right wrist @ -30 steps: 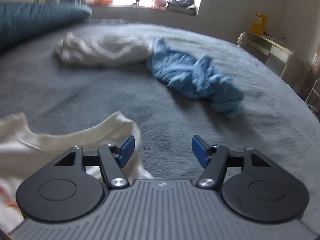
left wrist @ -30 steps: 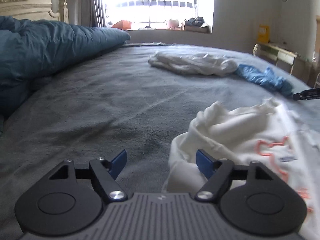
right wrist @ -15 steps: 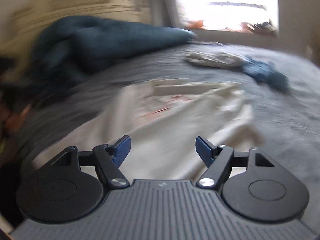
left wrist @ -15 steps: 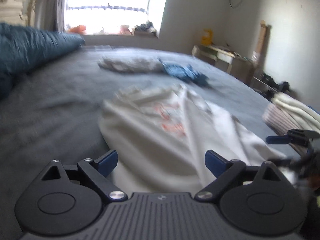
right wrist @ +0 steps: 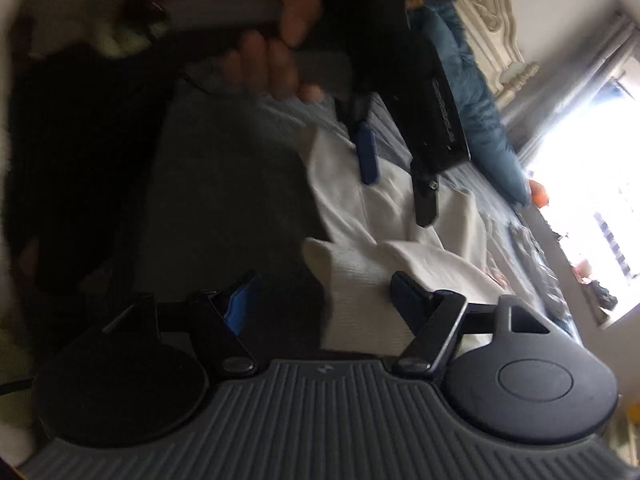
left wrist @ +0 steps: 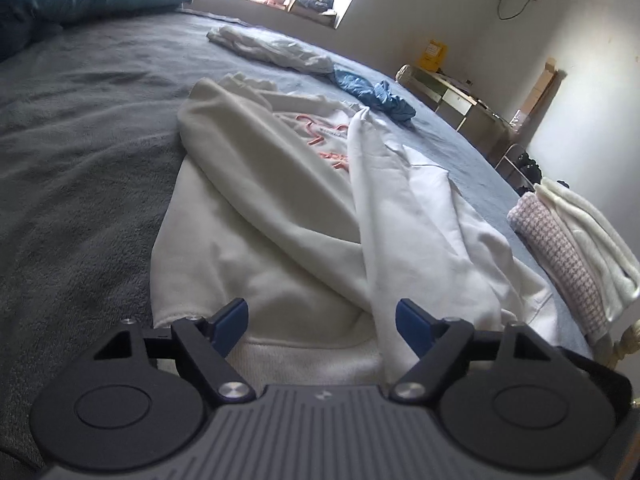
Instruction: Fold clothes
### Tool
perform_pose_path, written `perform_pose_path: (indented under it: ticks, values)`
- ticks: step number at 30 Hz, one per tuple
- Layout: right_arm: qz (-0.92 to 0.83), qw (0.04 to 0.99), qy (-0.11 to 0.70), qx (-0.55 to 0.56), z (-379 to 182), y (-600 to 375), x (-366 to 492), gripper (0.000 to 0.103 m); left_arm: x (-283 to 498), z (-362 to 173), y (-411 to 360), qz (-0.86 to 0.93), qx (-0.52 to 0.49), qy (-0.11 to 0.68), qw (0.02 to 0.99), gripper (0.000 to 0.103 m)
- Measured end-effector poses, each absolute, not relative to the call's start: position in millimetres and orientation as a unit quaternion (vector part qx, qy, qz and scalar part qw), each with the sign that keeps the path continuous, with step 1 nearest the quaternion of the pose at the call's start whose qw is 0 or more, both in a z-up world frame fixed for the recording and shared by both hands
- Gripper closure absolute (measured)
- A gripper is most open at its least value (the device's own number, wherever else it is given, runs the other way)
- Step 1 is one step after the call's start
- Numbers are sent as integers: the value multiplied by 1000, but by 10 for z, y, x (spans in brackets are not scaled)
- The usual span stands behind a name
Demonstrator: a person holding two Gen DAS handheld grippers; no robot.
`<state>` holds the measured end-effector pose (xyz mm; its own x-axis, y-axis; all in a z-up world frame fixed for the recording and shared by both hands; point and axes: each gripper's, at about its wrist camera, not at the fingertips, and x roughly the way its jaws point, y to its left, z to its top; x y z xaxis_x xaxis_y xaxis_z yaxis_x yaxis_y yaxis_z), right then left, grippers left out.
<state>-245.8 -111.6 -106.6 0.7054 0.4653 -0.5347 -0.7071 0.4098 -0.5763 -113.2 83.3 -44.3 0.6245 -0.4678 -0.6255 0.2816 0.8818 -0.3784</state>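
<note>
A: A bedroom, bright window at the far end, and a grey bed (left wrist: 80,168) carrying everything. Where do the tongs stand?

B: The left tongs (left wrist: 322,326) hover over the near edge of the bed, jaws apart and closing, with nothing pressed between the pads. The ribbed hem of the white sweatshirt (left wrist: 280,216) lies right under and between them.

A: And which way does the sweatshirt run?

B: Straight ahead from the left tongs. Its long axis goes from the hem at the near edge toward the collar, away toward the window, with both sleeves folded in over the body.

A: The right tongs?

B: The right tongs (right wrist: 322,296) come in from the side, also apart and closing, empty. In that blurred view the hem corner lies between their blue pads, and the left tongs (right wrist: 396,168), held by a hand (right wrist: 264,20), hang over the cloth just beyond.

A: So which is nearer?

B: Both sit at the hem; I'd judge each takes a corner. The white bundle (left wrist: 272,46) and blue garment (left wrist: 374,94) lie well apart, toward the far edge.
</note>
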Motion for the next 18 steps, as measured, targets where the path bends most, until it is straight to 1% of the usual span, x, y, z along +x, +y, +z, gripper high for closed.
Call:
perform_pose_path:
  ticks: [1, 2, 3, 7, 11, 15, 17, 18]
  values:
    - [349, 837, 157, -391, -1047, -1132, -2391, 57, -1154, -430, 815, -211, -119, 374, 895, 21]
    - [336, 853, 166, -362, -983, -1178, -2330, 90, -1160, -422, 800, -213, -118, 372, 896, 21]
    - [321, 870, 175, -331, -908, -1230, -2270, 93, -1165, -414, 784, -214, -117, 371, 896, 21]
    - [263, 927, 155, -216, -536, -1696, -2161, 95, -1057, -448, 674, -223, -121, 382, 888, 21]
    - [164, 972, 128, -113, -165, -2424, -2079, 95, -949, -504, 489, -224, -111, 393, 885, 22]
    - [27, 993, 102, -61, 36, -3184, -2063, 96, -899, -543, 299, -225, -95, 394, 886, 22]
    - [-43, 994, 94, -45, 23, -3508, -2091, 96, -880, -567, 192, -223, -78, 394, 889, 22]
    - [-81, 991, 91, -53, -12, -3625, -2100, 96, -877, -576, 139, -219, -67, 392, 891, 27]
